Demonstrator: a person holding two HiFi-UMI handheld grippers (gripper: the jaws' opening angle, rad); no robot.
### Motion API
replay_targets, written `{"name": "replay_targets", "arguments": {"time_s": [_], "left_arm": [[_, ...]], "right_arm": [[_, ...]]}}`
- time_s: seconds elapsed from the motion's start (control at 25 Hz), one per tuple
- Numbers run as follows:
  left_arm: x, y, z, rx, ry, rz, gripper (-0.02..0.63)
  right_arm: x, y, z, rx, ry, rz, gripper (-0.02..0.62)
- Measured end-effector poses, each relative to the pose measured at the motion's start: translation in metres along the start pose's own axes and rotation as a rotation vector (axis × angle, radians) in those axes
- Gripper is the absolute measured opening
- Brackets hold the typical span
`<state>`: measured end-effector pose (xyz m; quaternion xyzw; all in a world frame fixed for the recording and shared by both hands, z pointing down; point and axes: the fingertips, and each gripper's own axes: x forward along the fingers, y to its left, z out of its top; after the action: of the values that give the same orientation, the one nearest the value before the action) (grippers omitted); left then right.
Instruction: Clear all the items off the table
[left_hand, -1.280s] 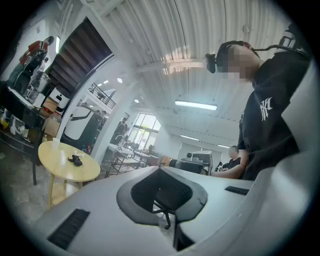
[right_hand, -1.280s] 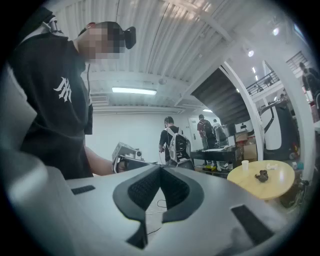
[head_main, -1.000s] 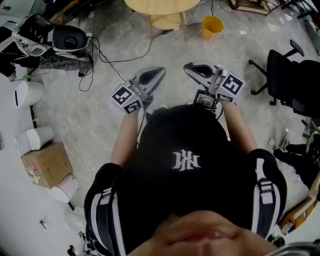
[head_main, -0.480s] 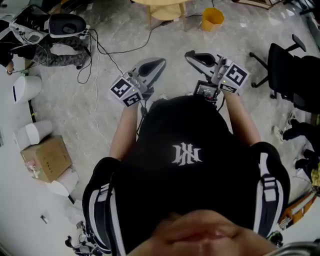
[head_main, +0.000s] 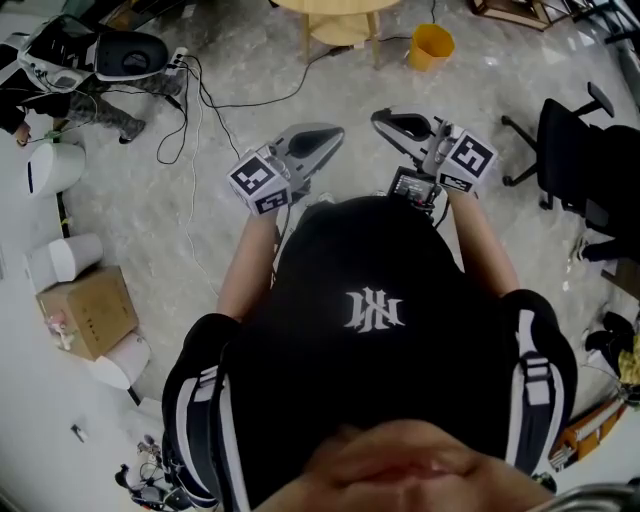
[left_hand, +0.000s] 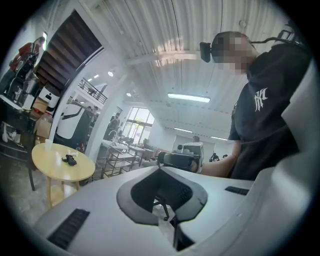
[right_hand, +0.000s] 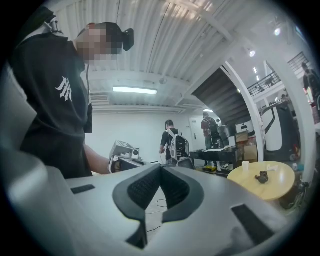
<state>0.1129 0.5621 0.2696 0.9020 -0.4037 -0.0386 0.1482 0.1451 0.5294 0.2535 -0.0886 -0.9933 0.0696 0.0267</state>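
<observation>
Left gripper (left_hand: 160, 169): white two-jaw tongs, grey pads closed tip to tip, nothing held.
Right gripper (right_hand: 161, 166): matching tongs, jaws closed together, empty.
Round pale-yellow wooden table (right_hand: 278, 184): well apart from both grippers.
Small dark lumpy item (right_hand: 261, 176): on the tabletop, near its middle.
Small white cup (right_hand: 245, 165): upright near the table's edge, apart from the dark item.
Yellow bin (head_main: 430, 46): on the floor near the table.
</observation>
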Motion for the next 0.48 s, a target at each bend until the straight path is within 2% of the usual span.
{"name": "replay_targets", "arguments": {"time_s": [0.48], "left_arm": [[-0.0023,0.0045,-0.0042,0.003,0.001,0.028,0.012]], "right_arm": [[-0.0010,0.0007,-0.0007,0.033,-0.013,0.004,0.003]]}}
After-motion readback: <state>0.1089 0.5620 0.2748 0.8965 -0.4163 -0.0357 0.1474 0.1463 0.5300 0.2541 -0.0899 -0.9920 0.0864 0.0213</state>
